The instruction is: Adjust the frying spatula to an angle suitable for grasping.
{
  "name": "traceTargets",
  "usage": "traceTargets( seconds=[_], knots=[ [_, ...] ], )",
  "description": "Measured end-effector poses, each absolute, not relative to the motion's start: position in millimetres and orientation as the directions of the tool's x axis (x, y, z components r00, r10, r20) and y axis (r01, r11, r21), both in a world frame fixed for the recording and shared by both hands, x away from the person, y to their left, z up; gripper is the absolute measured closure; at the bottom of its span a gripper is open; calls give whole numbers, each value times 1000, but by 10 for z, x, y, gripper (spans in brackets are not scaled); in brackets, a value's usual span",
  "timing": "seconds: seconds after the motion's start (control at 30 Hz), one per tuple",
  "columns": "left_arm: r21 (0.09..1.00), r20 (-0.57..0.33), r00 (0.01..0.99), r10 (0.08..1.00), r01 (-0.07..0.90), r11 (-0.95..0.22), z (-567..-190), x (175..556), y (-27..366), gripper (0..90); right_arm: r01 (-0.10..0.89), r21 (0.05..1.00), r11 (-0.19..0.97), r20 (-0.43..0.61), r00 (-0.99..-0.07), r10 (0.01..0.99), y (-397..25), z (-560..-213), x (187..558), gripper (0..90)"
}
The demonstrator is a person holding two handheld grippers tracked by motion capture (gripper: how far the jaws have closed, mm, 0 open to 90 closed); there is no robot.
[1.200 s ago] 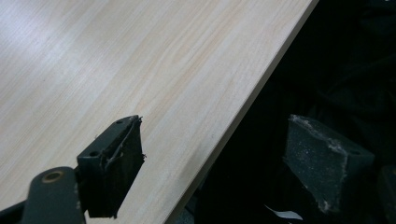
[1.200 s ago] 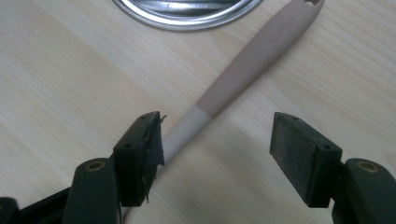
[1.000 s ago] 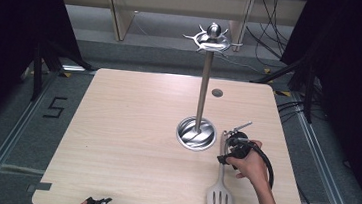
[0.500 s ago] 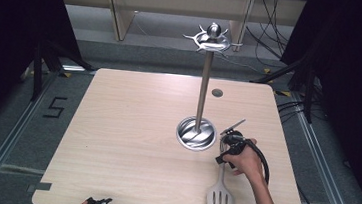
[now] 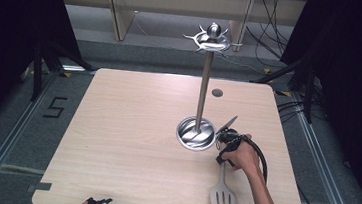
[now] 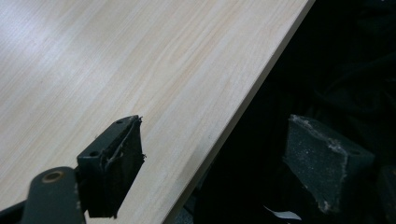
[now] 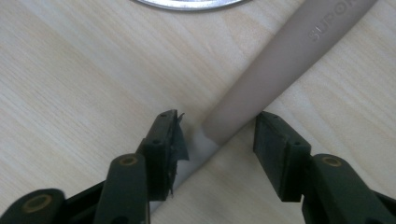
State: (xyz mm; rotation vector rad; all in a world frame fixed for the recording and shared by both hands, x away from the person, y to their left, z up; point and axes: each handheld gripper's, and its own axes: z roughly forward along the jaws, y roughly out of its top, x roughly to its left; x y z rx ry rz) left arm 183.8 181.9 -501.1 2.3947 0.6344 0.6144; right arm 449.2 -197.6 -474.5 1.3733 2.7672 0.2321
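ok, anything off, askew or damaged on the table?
Minor wear: the pad on the right claw is frayed at its tip. The left claw's pads look scuffed at the edges too. The spatula lies flat beside the empty rack, its handle between the open right jaws. Nothing spilled.

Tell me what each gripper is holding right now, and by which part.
Nothing is held. The right gripper is open, its jaws astride the grey slotted spatula's handle without touching. The left gripper is open at the table edge.

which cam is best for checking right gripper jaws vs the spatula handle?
Right gripper view: the right gripper has open jaws either side of the spatula handle. High view shows the whole spatula, but the hand covers the jaws.
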Motion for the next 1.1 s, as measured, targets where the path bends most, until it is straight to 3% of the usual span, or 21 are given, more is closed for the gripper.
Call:
traceTargets(
  seconds=[0.13, 0.53, 0.83, 1.1],
  knots=[
    [633, 258, 790, 556, 297, -715, -5000, 1835, 1829, 188, 779, 118, 615, 29, -622, 782, -1974, -4726, 4518, 620],
    [629, 264, 787, 558, 297, -718, -5000, 1834, 1826, 188, 773, 86, 629, 53, -634, 771, -2176, -4719, 4555, 733],
    [627, 267, 786, 557, 298, -720, -5002, 1836, 1828, 188, 779, 85, 621, 50, -626, 778, -2267, -4711, 4564, 758],
    [624, 269, 789, 553, 294, -723, -5010, 1834, 1819, 188, 757, 177, 629, 34, -644, 765, -2365, -4629, 4516, 764]
  ],
)
